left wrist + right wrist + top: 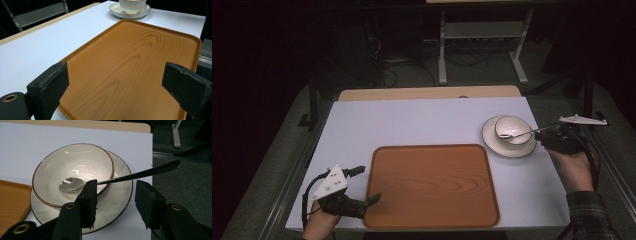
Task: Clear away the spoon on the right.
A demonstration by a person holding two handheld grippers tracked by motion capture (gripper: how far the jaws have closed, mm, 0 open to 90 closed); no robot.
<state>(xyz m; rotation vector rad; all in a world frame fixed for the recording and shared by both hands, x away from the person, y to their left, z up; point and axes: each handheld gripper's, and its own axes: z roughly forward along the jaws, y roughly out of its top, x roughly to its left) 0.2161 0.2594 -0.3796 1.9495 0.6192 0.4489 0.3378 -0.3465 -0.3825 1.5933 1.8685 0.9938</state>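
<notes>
A cream bowl (512, 128) with a dark rim stands on a white plate (508, 148) at the table's right side. A metal spoon (71, 185) lies in the bowl, its handle running out over the rim to the right. My right gripper (116, 195) is open at the plate's right edge, and the handle crosses just beyond the gap between its jaws, untouched. A wooden tray (432, 185) lies bare at the front centre. My left gripper (115, 85) is wide open, its jaws on either side of the tray's front left corner, holding nothing.
The white table top (412, 122) has a bare wood strip (427, 93) along its back edge. The plate sits close to the table's right edge, with dark floor (180, 195) beyond. A metal stand (482, 30) and cables are on the floor behind the table.
</notes>
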